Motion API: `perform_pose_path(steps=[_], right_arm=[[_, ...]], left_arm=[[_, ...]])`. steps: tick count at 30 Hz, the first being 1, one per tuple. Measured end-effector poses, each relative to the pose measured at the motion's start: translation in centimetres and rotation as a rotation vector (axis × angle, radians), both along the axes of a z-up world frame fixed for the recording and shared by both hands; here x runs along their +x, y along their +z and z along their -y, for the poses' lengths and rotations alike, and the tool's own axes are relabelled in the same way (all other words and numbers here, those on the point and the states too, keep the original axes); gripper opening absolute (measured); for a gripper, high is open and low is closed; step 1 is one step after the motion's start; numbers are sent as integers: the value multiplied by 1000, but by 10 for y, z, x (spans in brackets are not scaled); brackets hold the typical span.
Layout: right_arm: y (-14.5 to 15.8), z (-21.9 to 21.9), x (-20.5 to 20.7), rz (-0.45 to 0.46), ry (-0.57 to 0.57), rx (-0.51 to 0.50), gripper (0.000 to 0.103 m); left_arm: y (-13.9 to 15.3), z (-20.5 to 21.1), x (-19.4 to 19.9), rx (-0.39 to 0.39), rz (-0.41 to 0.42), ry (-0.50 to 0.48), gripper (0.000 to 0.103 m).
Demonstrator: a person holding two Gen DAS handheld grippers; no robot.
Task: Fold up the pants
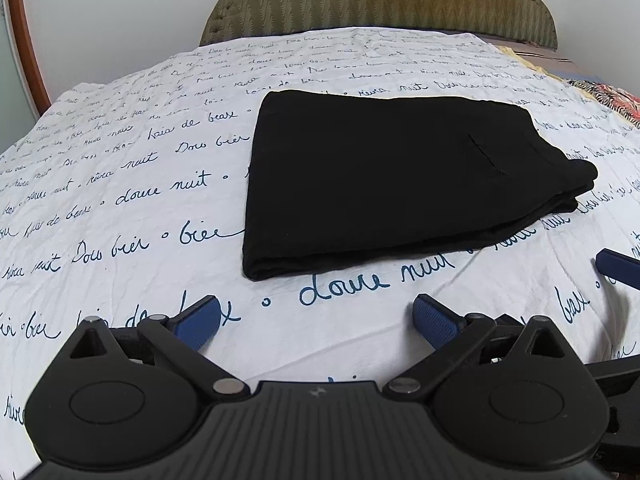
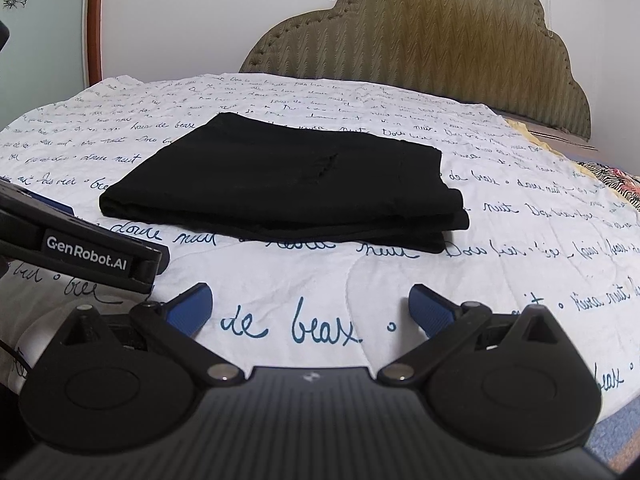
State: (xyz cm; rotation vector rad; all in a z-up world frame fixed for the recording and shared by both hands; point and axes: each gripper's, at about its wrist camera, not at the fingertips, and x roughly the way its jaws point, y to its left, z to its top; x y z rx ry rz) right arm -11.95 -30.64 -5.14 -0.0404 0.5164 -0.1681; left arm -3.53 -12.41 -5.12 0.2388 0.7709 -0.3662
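Lying folded in a compact stack on the bed sheet [image 1: 120, 184], the black pants [image 1: 392, 176] appear finished. Left hand-held gripper [image 1: 316, 320] and right hand-held gripper [image 2: 310, 308] are spread, empty, near it. Withdraw both without snagging layered edges.

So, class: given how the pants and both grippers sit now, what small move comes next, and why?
Probably just draw both grippers back. The black pants already lie in a compact folded stack on the bedspread, and the left gripper and right gripper are open, holding nothing.
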Motion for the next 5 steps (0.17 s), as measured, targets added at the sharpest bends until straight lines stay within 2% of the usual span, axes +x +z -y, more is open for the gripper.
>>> perform_pose_path(steps=[5], right_arm=[[-2,-1,0,-2,1,-3,103]], left_arm=[[0,0,0,4,3,-4,103]])
